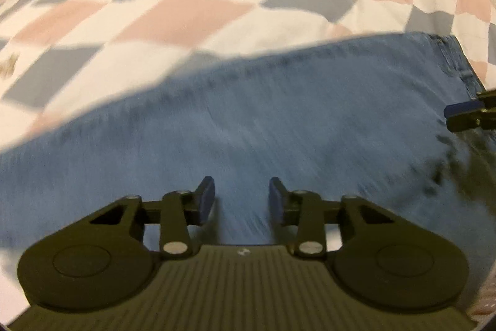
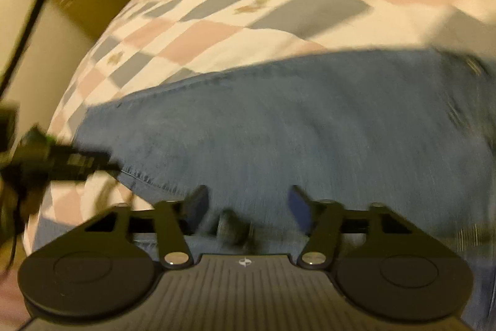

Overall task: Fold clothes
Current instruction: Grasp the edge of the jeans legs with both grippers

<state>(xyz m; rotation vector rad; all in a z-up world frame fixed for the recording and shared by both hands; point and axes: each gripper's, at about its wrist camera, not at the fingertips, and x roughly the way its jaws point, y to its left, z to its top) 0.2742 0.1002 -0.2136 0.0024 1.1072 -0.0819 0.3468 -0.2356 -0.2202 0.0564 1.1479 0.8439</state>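
**Jeans spread on the bed, both grippers released above them**

A pair of blue jeans (image 1: 248, 120) is seen lying flat on a checked bedspread (image 1: 173, 8), directly ahead of and beneath both tools. The left gripper (image 1: 242, 199) is held with its jaws apart over the denim, nothing between them. The right gripper (image 2: 248, 207) is likewise spread and empty; a dark blurred lump just below its jaws cannot be identified. Both views are smeared by motion. A waistband with belt loops is made out at the far right of the left gripper. Whether a fold has been laid already cannot be settled: the flat cloth fits either stage. Any grasp would call for an edge of the denim to be pinched cleanly.
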